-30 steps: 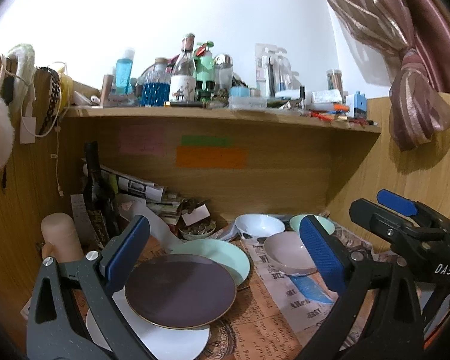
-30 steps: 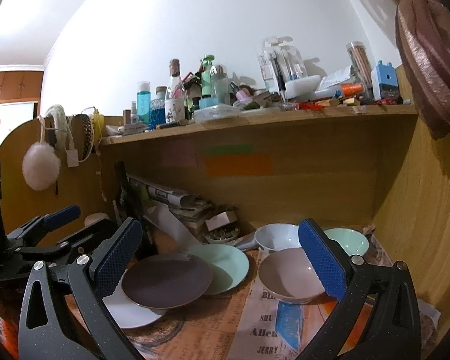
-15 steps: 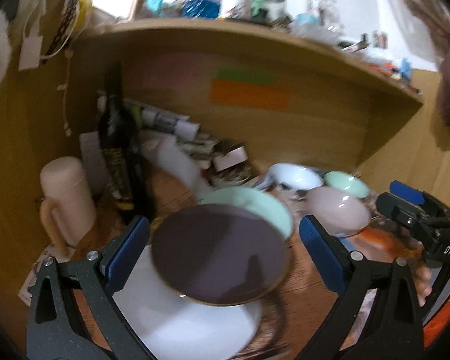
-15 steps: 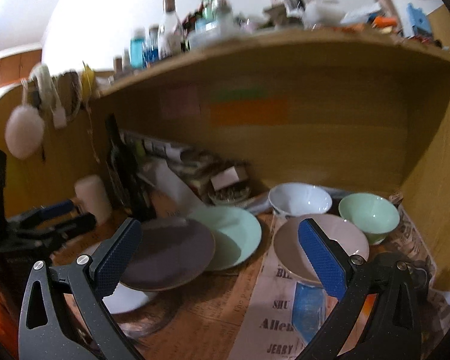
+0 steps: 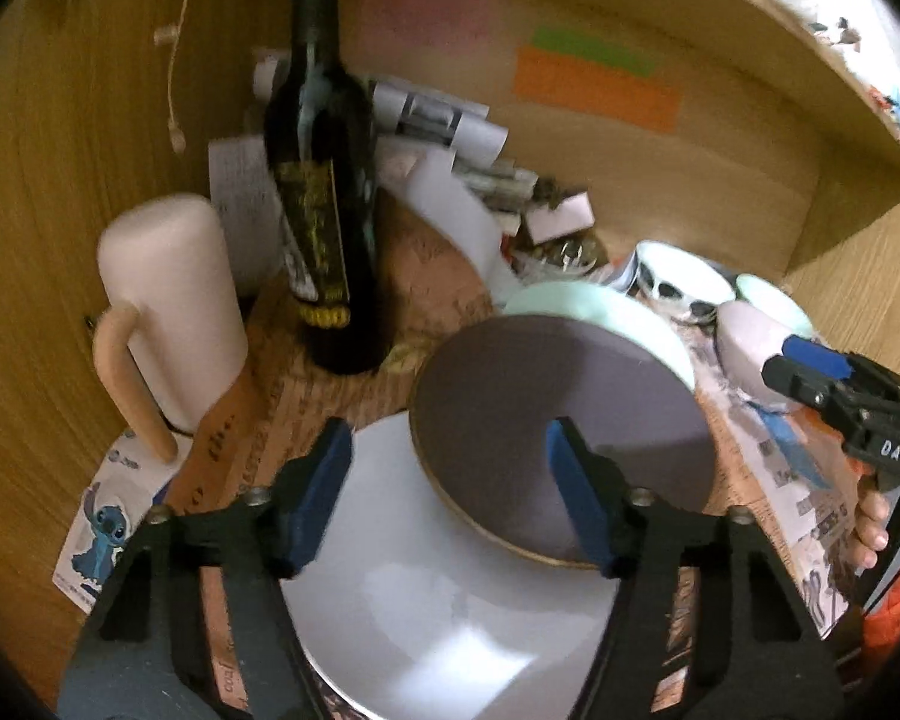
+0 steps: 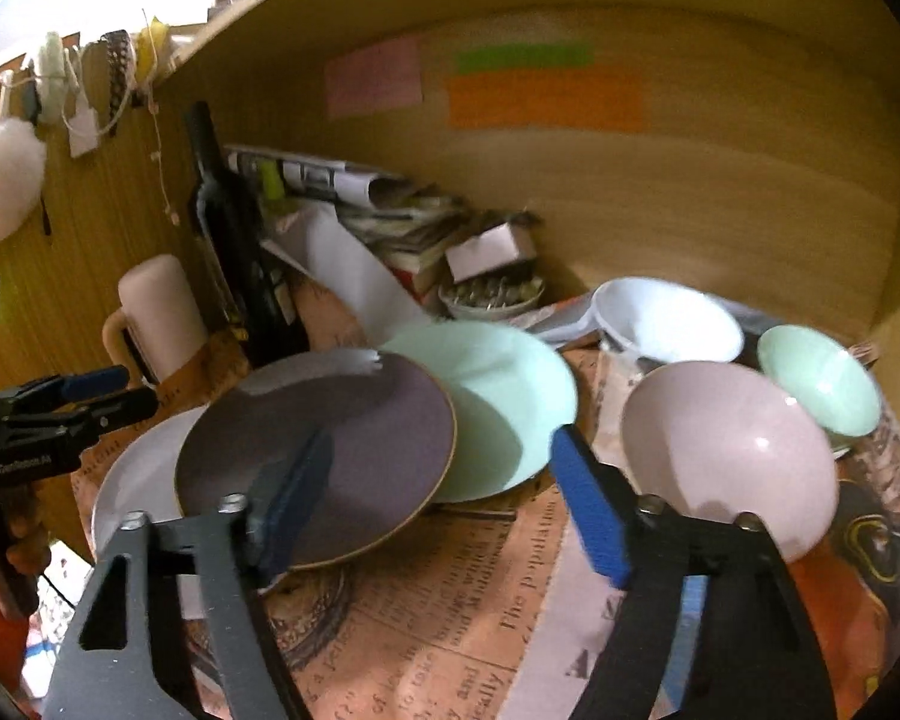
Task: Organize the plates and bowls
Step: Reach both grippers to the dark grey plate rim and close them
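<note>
Both grippers are coming in over the plates and bowls, jaws closing with nothing clamped yet.

Nearest, the left gripper is narrowing its jaws above the white plate, its right finger overlapping the purple plate that is lying partly on the white one. The right gripper is closing too, its jaws apart over the printed paper, between the purple plate and the pink bowl. Just behind, the green plate is tucking under the purple plate's far edge. Farthest back, the white bowl and green bowl are sitting near the wooden wall. To do this well, I'd judge each gripper should be straddling a rim squarely before pinching, since the overlapped plates could slide.
</note>
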A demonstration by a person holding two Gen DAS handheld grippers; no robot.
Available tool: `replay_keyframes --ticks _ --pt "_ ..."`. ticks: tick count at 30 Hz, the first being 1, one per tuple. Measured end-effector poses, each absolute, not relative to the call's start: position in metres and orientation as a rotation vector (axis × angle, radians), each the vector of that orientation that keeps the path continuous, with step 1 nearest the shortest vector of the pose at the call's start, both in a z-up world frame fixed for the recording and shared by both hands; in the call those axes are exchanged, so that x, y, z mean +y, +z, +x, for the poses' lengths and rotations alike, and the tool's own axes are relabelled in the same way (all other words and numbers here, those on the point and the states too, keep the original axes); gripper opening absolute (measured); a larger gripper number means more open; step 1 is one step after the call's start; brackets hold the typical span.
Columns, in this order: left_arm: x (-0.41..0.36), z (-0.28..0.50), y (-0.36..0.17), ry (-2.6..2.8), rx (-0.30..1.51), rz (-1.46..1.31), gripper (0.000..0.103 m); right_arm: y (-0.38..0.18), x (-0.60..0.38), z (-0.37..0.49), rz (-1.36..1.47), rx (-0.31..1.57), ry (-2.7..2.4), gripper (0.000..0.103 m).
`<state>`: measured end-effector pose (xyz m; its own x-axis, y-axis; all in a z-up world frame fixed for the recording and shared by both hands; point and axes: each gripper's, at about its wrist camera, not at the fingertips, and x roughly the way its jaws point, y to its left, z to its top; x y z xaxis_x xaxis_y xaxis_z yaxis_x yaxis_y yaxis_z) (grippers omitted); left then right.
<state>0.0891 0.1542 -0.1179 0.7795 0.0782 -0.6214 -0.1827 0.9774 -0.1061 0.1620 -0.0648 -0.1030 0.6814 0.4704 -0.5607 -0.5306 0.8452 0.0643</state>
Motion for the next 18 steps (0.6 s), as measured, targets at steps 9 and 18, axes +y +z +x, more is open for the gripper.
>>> replay_keyframes --ticks 9,18 --pt "0.174 0.107 -0.143 0.117 0.759 -0.232 0.046 -0.128 -0.046 0.199 -0.112 0.736 0.565 0.046" --pt "0.183 0.121 -0.153 0.083 0.812 -0.296 0.03 -0.142 -0.04 0.228 -0.071 0.87 0.555 0.027"
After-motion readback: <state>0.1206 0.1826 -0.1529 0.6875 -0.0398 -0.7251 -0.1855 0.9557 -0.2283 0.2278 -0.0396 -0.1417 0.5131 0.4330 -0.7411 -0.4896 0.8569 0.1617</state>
